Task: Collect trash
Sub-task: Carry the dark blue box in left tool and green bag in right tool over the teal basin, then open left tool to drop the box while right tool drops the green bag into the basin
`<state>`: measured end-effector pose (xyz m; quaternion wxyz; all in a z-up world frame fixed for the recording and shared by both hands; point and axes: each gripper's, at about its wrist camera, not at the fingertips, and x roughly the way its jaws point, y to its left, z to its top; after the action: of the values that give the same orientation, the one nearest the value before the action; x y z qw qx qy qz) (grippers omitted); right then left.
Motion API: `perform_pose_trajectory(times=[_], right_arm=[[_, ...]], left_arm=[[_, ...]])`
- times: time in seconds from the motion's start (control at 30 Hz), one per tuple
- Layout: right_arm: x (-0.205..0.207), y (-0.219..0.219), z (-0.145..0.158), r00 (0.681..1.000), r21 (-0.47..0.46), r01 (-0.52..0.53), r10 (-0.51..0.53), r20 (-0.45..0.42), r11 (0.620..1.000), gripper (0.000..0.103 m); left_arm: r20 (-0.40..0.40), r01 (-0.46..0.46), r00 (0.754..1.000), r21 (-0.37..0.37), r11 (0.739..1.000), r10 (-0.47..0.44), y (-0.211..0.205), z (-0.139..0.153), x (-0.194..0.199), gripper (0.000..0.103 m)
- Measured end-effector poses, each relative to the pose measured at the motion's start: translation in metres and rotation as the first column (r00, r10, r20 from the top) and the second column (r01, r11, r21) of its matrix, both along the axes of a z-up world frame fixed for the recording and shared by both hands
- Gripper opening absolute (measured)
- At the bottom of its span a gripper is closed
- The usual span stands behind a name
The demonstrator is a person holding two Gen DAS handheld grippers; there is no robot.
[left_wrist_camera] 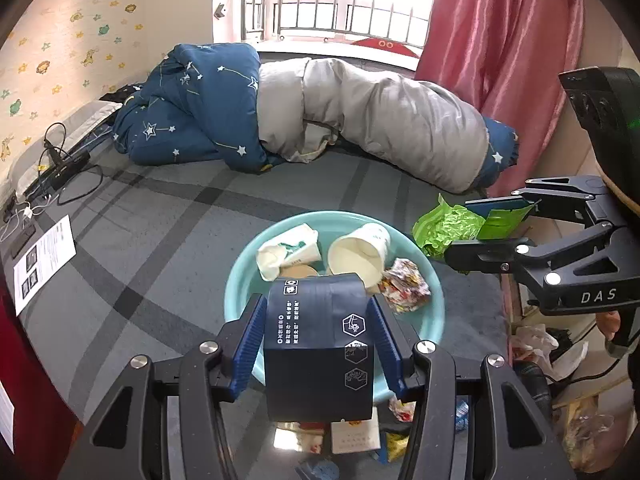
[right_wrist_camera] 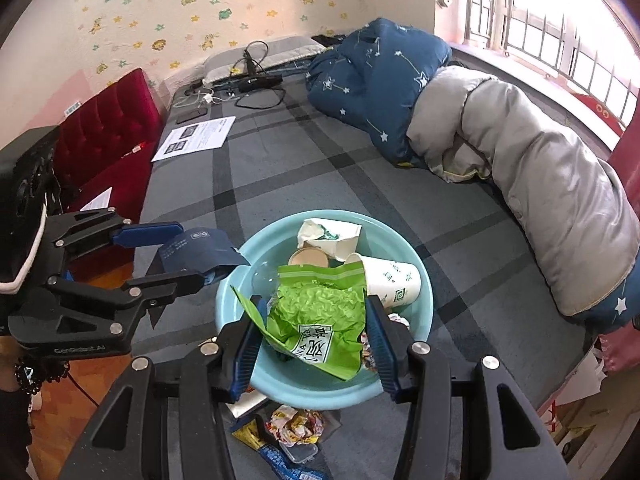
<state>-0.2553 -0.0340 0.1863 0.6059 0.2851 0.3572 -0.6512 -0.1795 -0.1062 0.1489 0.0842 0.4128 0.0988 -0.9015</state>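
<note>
A light blue basin [left_wrist_camera: 234, 284] [right_wrist_camera: 224, 312] sits on the grey checked bed near its front edge. It holds two white paper cups [left_wrist_camera: 360, 256] [right_wrist_camera: 392, 280], a brown lid and a crumpled colourful wrapper [left_wrist_camera: 404, 286]. My left gripper [left_wrist_camera: 316, 304] [right_wrist_camera: 192, 254] is shut on a dark navy pouch [left_wrist_camera: 320, 344] [right_wrist_camera: 200, 250], over the basin's near-left rim. My right gripper [right_wrist_camera: 314, 302] [left_wrist_camera: 464, 226] is shut on a crumpled green bag [right_wrist_camera: 320, 320] [left_wrist_camera: 448, 226], held above the basin's right side. More wrappers [right_wrist_camera: 296, 424] and a white card [left_wrist_camera: 356, 436] lie on the bed in front of the basin.
A blue-and-grey duvet [left_wrist_camera: 320, 112] is bunched along the far side by the window. Cables and a power strip [left_wrist_camera: 60, 168] plus a printed sheet [left_wrist_camera: 42, 260] lie at the bed's left end. A red padded headboard [right_wrist_camera: 108, 132] and a pink curtain [left_wrist_camera: 500, 60] border the bed.
</note>
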Motion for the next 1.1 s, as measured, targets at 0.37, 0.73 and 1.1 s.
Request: perform_pose_trajectory(times=[0.37, 0.73, 1.1], right_arm=[[-0.021, -0.045, -0.012, 0.999, 0.057, 0.041, -0.043, 0.025, 0.998, 0.054], [-0.054, -0.079, -0.037, 0.987, 0.112, 0.111, -0.122, 0.103, 0.988, 0.054], [-0.058, -0.096, -0.063, 0.981, 0.154, 0.138, -0.156, 0.112, 0.978, 0.054]], left_arm=[[0.034, -0.011, 0.999, 0.058, 0.998, 0.009, -0.025, -0.027, -0.035, 0.057], [0.061, -0.076, 0.996, 0.125, 0.989, 0.069, -0.048, -0.060, -0.058, 0.057], [0.106, -0.098, 0.991, 0.133, 0.986, 0.084, -0.048, -0.086, -0.067, 0.057]])
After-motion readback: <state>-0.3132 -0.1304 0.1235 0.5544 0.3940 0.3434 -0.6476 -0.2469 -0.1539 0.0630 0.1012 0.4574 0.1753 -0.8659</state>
